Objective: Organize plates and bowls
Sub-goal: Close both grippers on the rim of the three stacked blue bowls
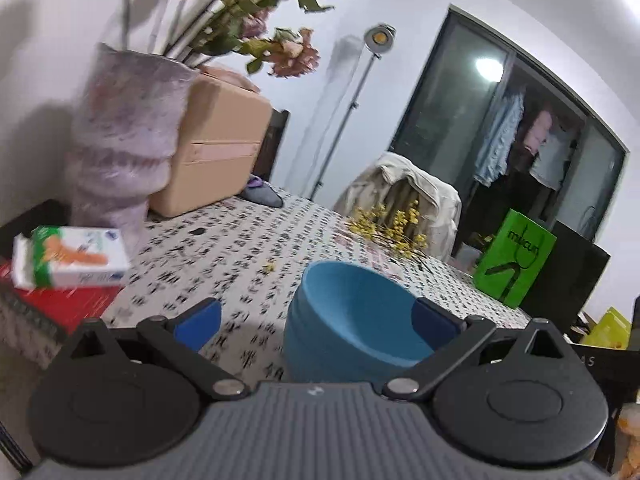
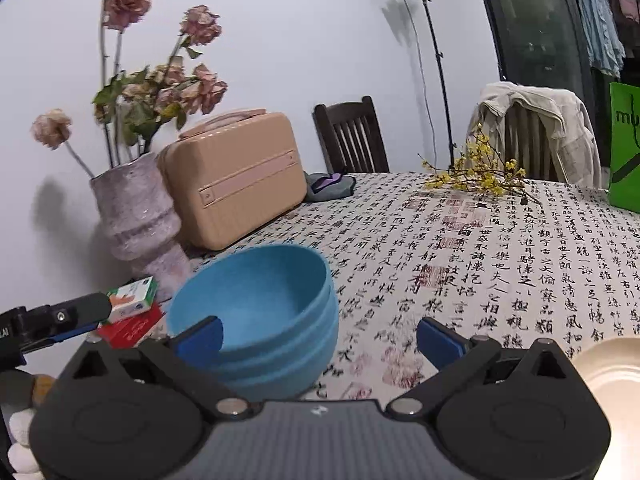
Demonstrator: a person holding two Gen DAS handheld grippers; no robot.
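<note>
A stack of nested blue bowls [image 1: 352, 328] stands on the calligraphy-print tablecloth [image 1: 224, 248]. In the left wrist view my left gripper [image 1: 316, 322] is open around it, and the right pad overlaps the stack's right rim. From the right wrist view the same blue bowls [image 2: 256, 312] sit left of centre. My right gripper [image 2: 320, 342] is open there, with its left pad in front of the stack's near rim. Part of a white plate [image 2: 612, 376] shows at the lower right, beside the right finger. The left gripper [image 2: 100, 316] pokes in from the far left.
A tall vase of dried flowers [image 2: 136, 220], a beige case [image 2: 236, 180] and a tissue pack on a red book [image 1: 68, 260] crowd the table's left side. Yellow flower sprigs [image 2: 480, 176] and a green bag [image 1: 514, 260] lie farther back, with chairs behind.
</note>
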